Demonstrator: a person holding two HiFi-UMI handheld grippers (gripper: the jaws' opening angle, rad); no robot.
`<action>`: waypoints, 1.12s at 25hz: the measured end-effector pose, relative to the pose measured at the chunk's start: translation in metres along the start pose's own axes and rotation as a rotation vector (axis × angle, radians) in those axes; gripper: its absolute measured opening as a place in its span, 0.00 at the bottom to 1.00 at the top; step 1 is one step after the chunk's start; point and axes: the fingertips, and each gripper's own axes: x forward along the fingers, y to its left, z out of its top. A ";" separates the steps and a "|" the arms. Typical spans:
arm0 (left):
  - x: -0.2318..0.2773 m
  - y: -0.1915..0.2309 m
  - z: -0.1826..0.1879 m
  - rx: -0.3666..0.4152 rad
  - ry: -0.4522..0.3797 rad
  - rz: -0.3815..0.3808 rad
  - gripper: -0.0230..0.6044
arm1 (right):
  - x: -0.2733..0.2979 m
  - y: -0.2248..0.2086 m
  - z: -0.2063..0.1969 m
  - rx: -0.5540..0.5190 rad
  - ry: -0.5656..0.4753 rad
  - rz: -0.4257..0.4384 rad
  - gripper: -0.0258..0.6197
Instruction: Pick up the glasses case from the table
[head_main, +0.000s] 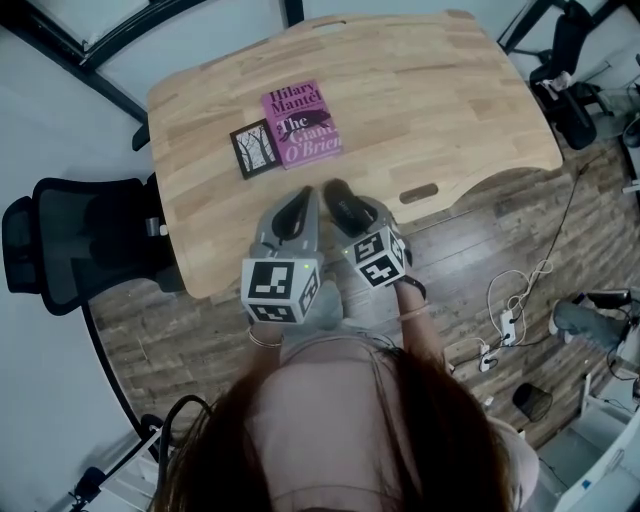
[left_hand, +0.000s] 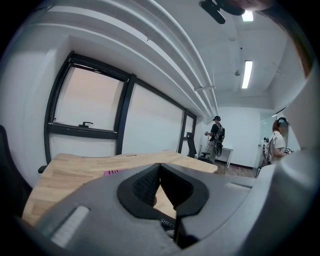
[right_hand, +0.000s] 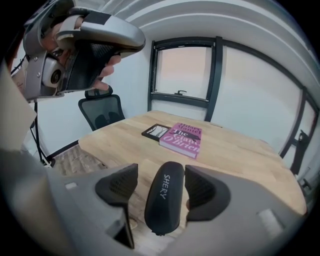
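Head view, looking steeply down: a person stands at the near edge of a pale wooden table with rounded corners (head_main: 420, 90), a two-jaw tool in each hand. A black mesh office chair (head_main: 80, 240) is parked well off to the left of both tools. Straight ahead of the jaws, further up the tabletop, lies a magenta paperback book (head_main: 299, 124).

The task's thing, a black oblong hard-shell glasses case (right_hand: 164, 200), sits at the table's near edge directly between the jaws of the right gripper (right_hand: 161, 175). Those jaws stand wide, one ribbed pad on either side. A clear gap shows on the left, and the right pad is close to the shell but does not visibly press on it. The case's long axis runs along the line the tool points, far end toward the book, so the jaws face its two long sides. A squeeze looks like all the lift still needs.

The left gripper (left_hand: 160, 166), just to the left of the right one, has its jaw tips together and holds nothing. The right hand is plainly the nearer.

A small black-framed card (head_main: 254, 149) lies against the book's left edge.
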 end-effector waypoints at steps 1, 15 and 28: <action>0.001 0.001 -0.001 -0.001 0.002 0.001 0.04 | 0.003 0.000 -0.003 0.004 0.010 0.001 0.49; 0.011 0.016 -0.011 -0.010 0.037 0.002 0.04 | 0.042 -0.005 -0.038 0.042 0.117 0.014 0.56; 0.017 0.030 -0.020 -0.015 0.062 0.008 0.04 | 0.068 -0.010 -0.058 0.092 0.184 0.027 0.62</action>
